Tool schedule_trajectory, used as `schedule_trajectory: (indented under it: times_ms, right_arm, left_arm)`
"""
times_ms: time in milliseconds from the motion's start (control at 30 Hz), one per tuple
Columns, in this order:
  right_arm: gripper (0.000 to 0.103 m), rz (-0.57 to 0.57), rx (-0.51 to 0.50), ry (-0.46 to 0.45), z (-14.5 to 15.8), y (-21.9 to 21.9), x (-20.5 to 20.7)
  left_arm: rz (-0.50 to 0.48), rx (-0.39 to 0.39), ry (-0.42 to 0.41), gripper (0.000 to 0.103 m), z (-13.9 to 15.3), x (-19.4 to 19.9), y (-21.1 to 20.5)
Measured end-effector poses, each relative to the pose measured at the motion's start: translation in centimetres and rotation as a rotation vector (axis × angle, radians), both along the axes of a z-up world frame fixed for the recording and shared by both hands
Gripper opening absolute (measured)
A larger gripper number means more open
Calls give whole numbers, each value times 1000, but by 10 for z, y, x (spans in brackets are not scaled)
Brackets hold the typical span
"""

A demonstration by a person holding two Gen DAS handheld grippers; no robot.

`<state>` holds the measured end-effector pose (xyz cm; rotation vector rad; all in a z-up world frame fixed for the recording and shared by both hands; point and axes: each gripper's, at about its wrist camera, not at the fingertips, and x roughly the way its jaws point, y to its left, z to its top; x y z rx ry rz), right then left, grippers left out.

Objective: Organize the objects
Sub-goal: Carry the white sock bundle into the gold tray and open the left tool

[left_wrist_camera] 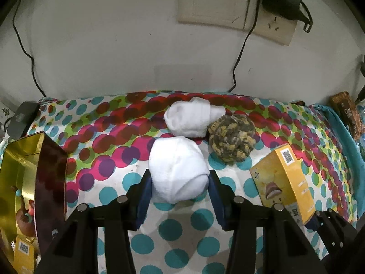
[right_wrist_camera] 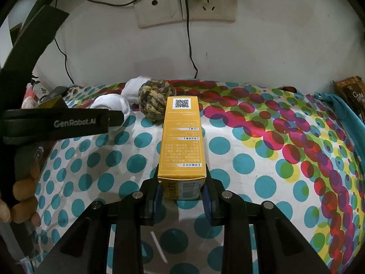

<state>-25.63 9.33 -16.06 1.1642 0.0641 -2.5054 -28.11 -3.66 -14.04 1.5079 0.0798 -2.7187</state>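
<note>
A rolled white sock [left_wrist_camera: 178,159] lies on the dotted cloth [left_wrist_camera: 182,233], and my left gripper [left_wrist_camera: 180,175] is shut on its near end, both blue pads against its sides. Just behind it are a second white sock roll [left_wrist_camera: 191,118] and a yellow-grey rope ball [left_wrist_camera: 231,137]. My right gripper [right_wrist_camera: 182,175] is shut on the near end of a long yellow carton [right_wrist_camera: 182,137] that lies flat on the cloth; the carton [left_wrist_camera: 285,182] also shows at the right of the left wrist view. An open tin with a gold inside [left_wrist_camera: 38,141] stands at the left and holds small items.
A white wall with sockets [right_wrist_camera: 187,6], plugs and hanging black cables rises behind the table. A brown packet [right_wrist_camera: 351,91] and a teal cloth edge [right_wrist_camera: 342,107] lie at the far right. A hand [right_wrist_camera: 22,194] holds the left tool's black body [right_wrist_camera: 57,123].
</note>
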Motion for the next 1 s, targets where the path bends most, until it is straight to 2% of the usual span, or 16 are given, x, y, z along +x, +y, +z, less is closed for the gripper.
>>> schedule_trajectory:
  times_ms: [233,633,933,1000]
  right_arm:
    - [28,-5,10,-2,0,0,-1]
    - [28,-4,52,6,0,-5,-1]
    - [28,-3,71,10,0,-7,0]
    - [28,-2,79,12,1,-8,-1]
  left_arm:
    - [10,-35,12,48,10,18,4]
    - [49,-75,53,48,45,63,-6]
    - [84,-159,119,48,78,122,-16]
    - [93,-153,134,48,86,136,-23]
